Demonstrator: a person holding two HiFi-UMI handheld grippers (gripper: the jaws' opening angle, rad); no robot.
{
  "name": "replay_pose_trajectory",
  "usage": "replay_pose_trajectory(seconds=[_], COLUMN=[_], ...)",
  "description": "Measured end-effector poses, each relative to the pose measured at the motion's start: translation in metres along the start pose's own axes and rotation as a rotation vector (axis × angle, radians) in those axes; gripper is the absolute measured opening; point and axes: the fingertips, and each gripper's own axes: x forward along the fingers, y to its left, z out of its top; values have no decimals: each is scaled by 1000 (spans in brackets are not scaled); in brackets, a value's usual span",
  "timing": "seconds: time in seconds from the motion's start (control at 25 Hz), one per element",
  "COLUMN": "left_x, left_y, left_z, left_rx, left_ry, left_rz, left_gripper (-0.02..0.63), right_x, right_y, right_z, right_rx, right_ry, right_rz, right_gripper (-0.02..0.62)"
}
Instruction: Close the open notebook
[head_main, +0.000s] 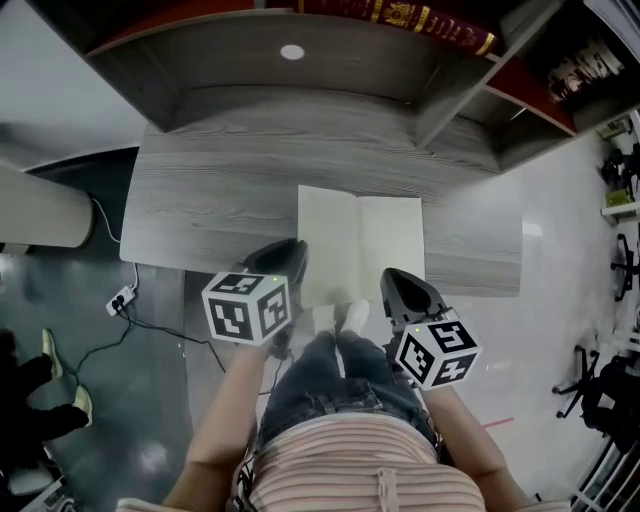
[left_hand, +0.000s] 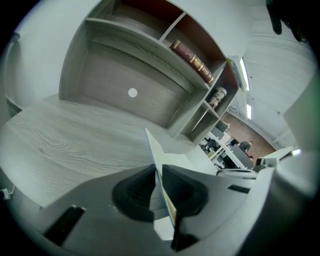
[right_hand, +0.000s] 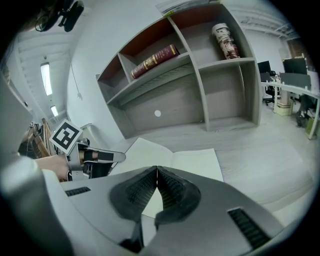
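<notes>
One risk: left gripper (left_hand: 159, 167) pinches just the lifted edge of the cream paper notebook (head_main: 360, 245), right gripper (right_hand: 156, 170) closed empty, so the leaf may slip.

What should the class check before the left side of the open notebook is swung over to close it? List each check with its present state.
1. Is the left gripper shut on the left leaf of the notebook: ok.
2. Is the whole left side gripped, not a single sheet: cannot tell.
3. Is the right page bare: ok.
4. Is the right gripper out of the swing: not ok; shut and empty, it hangs over the right page's near edge.
5. Is the notebook fully on the desk: cannot tell.
</notes>
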Motion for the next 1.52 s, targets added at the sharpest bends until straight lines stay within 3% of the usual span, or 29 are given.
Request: replay_pose_trajectory(seconds=[0.28,0.6,1.52], left_x=[0,5,25], left_y=[-28,-55,-101], left_z=[14,22,29], left_rx=[-7,74,134], left_ry=[-28,-13,10], left_rz=[-65,-61,-129], left_gripper=[34,32,34], right_x=[-5,-14,-41], right_y=[-7,-13,-39], right_z=[-5,-3,-13], right_rx=[13,14,40], right_ry=[1,-16,-40], right_rz=[-9,-23,-113], right_gripper=[9,9,9])
